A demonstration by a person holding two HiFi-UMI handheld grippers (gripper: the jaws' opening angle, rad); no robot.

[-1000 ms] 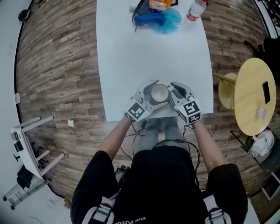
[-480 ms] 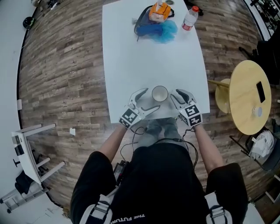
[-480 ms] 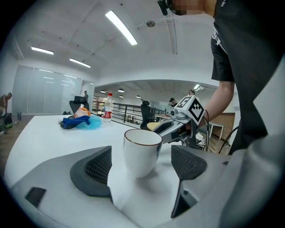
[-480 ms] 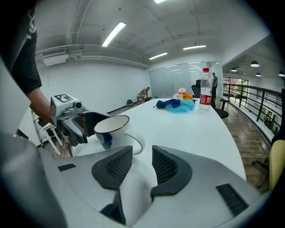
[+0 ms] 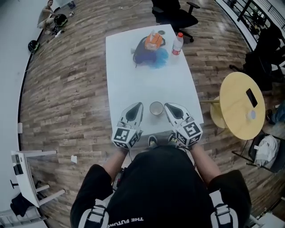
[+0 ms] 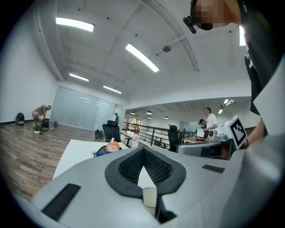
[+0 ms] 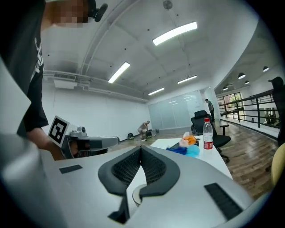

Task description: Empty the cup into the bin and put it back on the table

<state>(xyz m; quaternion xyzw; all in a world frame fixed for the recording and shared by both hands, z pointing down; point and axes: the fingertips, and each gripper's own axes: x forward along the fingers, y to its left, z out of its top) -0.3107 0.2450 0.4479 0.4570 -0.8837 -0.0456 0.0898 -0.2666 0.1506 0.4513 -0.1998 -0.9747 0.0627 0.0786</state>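
The pale empty cup (image 5: 156,108) stands upright near the front edge of the white table (image 5: 133,71). My left gripper (image 5: 138,105) lies just left of it and my right gripper (image 5: 168,106) just right of it, both apart from the cup. In the left gripper view the left gripper (image 6: 143,151) has its dark pads (image 6: 127,167) pressed together on nothing. The right gripper (image 7: 141,151) looks the same in the right gripper view, its pads (image 7: 153,167) meeting. No bin is in view.
At the table's far end lie a blue cloth with an orange thing on it (image 5: 151,51) and a red-capped bottle (image 5: 177,43). A round yellow table (image 5: 240,104) stands at the right, a black office chair (image 5: 173,11) beyond, a white rack (image 5: 22,169) on the floor at left.
A second ago both grippers hugged the cup. They drew apart from it with jaws wide, and now both are shut beside it. The head view has risen and takes in more of the room.
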